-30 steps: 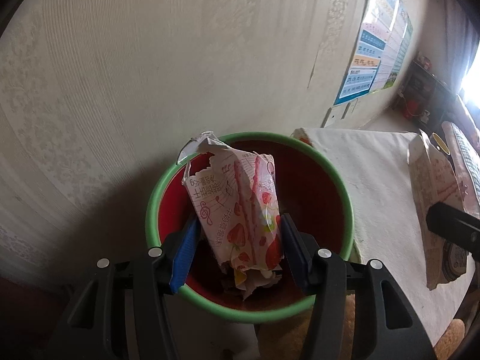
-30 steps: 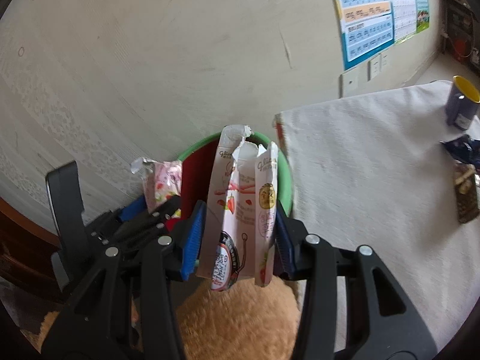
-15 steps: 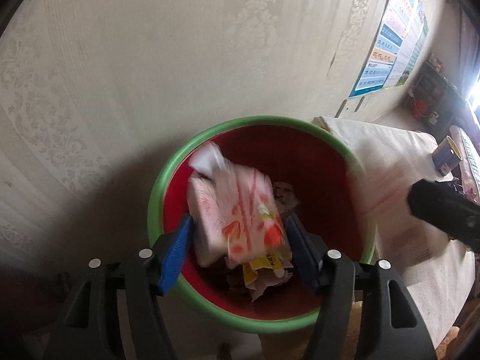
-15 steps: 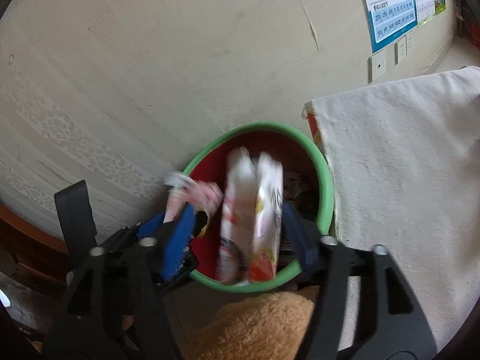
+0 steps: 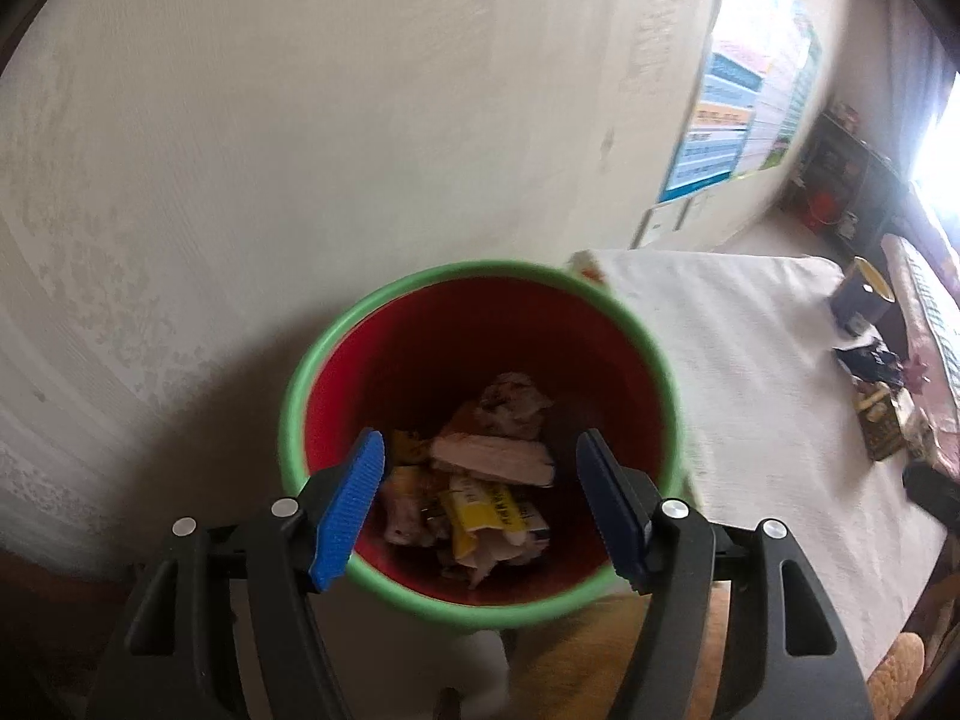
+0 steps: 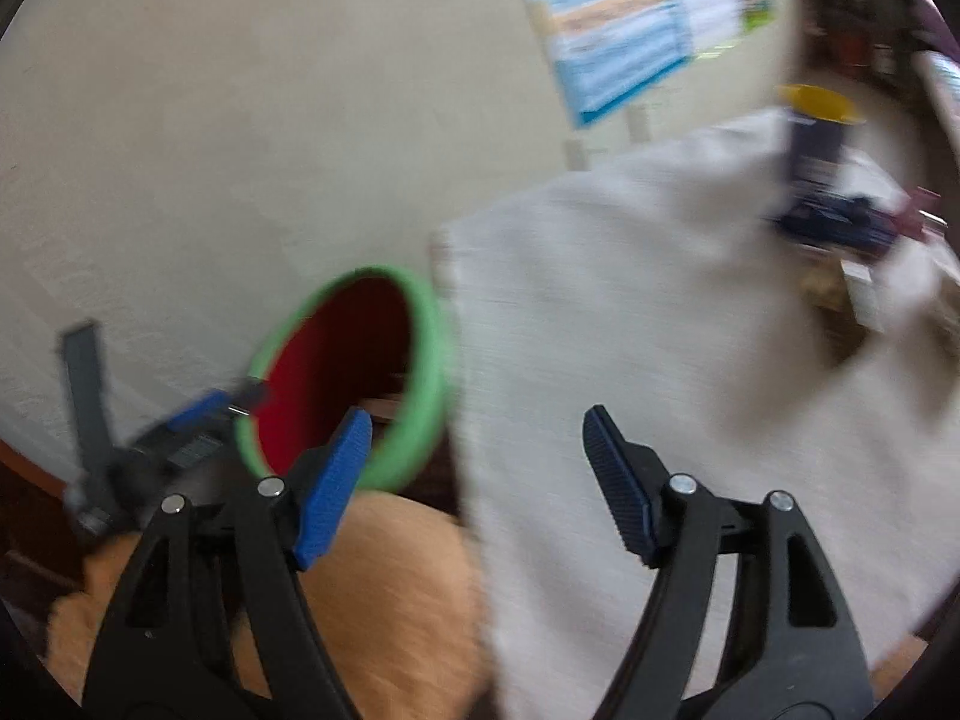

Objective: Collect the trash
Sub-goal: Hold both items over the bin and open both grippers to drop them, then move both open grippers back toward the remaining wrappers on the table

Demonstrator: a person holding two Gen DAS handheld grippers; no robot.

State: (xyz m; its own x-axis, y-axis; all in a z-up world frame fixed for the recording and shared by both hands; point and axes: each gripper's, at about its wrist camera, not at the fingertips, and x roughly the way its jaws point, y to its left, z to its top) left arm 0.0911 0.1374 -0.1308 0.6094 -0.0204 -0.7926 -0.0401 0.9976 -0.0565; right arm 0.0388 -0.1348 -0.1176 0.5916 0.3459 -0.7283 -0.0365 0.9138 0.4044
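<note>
Trash: crumpled wrappers (image 5: 480,480) lie heaped at the bottom of the red bin (image 5: 480,324) with the green rim, beside the cloth-covered table (image 5: 750,372).
Left gripper (image 5: 480,504): poised over the bin mouth, jaws apart after just opening, nothing between them.
Right gripper (image 6: 474,480): jaws likewise just opened and empty, over the table's near edge; the view is blurred.
Beyond: a dark mug (image 5: 861,300), seemingly yellow inside.

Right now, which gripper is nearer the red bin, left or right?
Left. The left gripper hangs over the red bin, jaws open and empty above the trash. The right gripper, also open and empty, is off to the side over the white cloth.
</note>
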